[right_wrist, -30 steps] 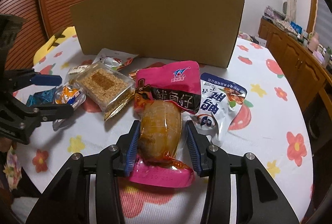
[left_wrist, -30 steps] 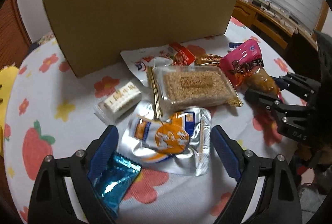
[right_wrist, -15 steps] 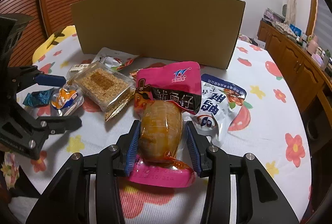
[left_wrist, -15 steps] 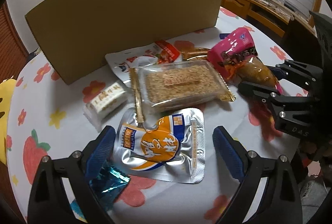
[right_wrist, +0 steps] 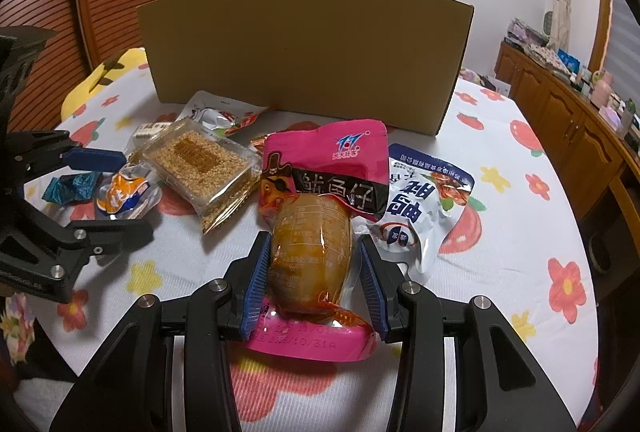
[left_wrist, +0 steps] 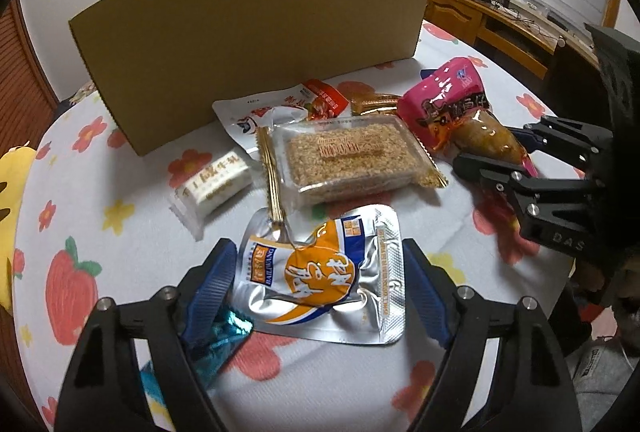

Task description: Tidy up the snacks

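Observation:
My left gripper [left_wrist: 318, 272] is open, its blue pads on either side of a silver and orange foil pouch [left_wrist: 320, 272] lying on the flowered tablecloth. A teal candy wrapper [left_wrist: 218, 336] lies by its left finger. My right gripper [right_wrist: 314, 272] is shut on the clear end of a pink squid snack pack [right_wrist: 316, 207], which rests on the table; this pack also shows in the left wrist view [left_wrist: 460, 115]. A sesame bar pack [left_wrist: 352, 155] lies between the two grippers.
A brown cardboard box [left_wrist: 248, 43] stands upright at the back. A white nougat bar [left_wrist: 216, 183], a white and red pouch [left_wrist: 280, 107] and a blue and white pouch [right_wrist: 424, 203] lie on the table. A wooden cabinet [right_wrist: 560, 99] stands at the right.
My left gripper has moved forward so that the foil pouch now lies between its pads, and its jaws have narrowed a little. The right gripper keeps its hold on the pink pack.

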A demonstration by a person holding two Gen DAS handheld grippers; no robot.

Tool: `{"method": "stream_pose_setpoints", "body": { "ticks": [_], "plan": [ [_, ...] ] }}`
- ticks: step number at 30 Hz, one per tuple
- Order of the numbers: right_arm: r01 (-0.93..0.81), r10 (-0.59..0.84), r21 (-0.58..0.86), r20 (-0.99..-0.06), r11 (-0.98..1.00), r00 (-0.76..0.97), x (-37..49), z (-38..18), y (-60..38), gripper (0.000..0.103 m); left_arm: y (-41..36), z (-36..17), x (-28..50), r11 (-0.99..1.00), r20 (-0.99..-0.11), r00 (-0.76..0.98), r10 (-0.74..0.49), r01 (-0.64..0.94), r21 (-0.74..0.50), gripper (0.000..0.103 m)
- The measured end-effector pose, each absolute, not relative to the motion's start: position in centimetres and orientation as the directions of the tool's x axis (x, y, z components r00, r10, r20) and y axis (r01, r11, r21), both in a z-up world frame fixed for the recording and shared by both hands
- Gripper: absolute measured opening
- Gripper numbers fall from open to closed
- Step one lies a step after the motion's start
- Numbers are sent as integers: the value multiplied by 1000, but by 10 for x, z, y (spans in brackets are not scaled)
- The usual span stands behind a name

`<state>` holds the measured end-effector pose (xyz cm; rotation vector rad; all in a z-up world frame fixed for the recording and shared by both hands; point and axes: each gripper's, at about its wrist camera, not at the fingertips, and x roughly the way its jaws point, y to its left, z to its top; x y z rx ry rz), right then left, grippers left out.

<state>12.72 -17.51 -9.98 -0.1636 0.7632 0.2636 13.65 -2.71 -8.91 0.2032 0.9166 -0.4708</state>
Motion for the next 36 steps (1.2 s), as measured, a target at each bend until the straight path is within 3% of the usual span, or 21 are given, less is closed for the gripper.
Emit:
{"method": "stream_pose_setpoints", "body": {
  "ticks": [15, 36],
  "plan": [
    [-300, 180, -51, -699, 953, 692, 127, -99, -175, 41, -15, -71, 123, 904, -705, 605, -369, 410, -122, 81],
    [-333, 258, 10, -654, 943, 711, 105, -68, -189, 39, -15, -44, 112, 905, -623, 675, -395, 401, -140, 81]
  ]
}}
